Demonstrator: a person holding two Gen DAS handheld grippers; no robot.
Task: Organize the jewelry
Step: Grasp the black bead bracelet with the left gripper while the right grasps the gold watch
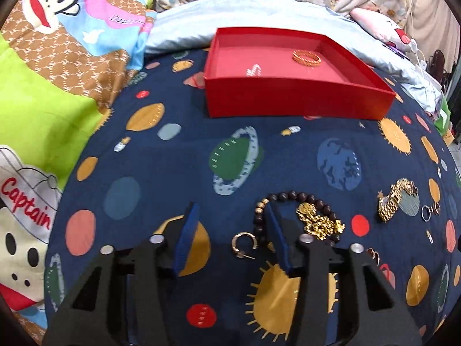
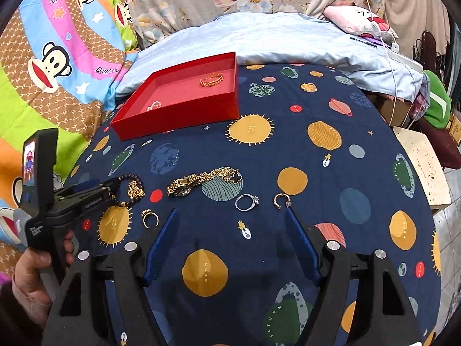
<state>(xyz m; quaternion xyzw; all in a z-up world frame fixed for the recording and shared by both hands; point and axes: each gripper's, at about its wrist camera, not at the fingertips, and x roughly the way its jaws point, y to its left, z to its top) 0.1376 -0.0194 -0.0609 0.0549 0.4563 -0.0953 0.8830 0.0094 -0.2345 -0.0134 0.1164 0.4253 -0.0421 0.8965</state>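
- Jewelry lies loose on a bed covered with a navy planet-print sheet (image 2: 288,144); a red tray (image 1: 288,101) sits at the far side of the sheet.
- Inside the tray: a gold bangle (image 1: 306,57) near the back and a small pale beaded piece (image 1: 253,70) toward the front-left.
- Left gripper (image 1: 230,230) points down at the sheet, jaws apart, nothing pinched; a gold hoop earring (image 1: 244,243) lies on the sheet between its fingers, not touched.
- Dark bead bracelet (image 1: 291,194) curls around the tip of that gripper's right finger; contact cannot be told.
- Gold chain pile (image 1: 319,222) lies on the bracelet, just right of the same finger, crowding that side.
- Gold watch-style band (image 1: 391,204) sits further right, with a small ring (image 1: 426,212) beside it.
- Right gripper (image 2: 232,216) is wide open over bare sheet, holding nothing.
- Just past its fingertips: a silver stone ring (image 2: 246,201) and a small hoop earring (image 2: 281,200), the hoop very close to the right fingertip.
- Gold ring (image 2: 150,219) lies just left of the left finger.
- Black clover pendant (image 2: 236,177) lies at the end of the gold band.
- A person's hand (image 2: 31,276) holds the left gripper's handle at the right wrist view's left edge.
- Around: monkey-print quilt (image 2: 57,57), light blue blanket (image 2: 288,40), pink pillow (image 2: 354,20).
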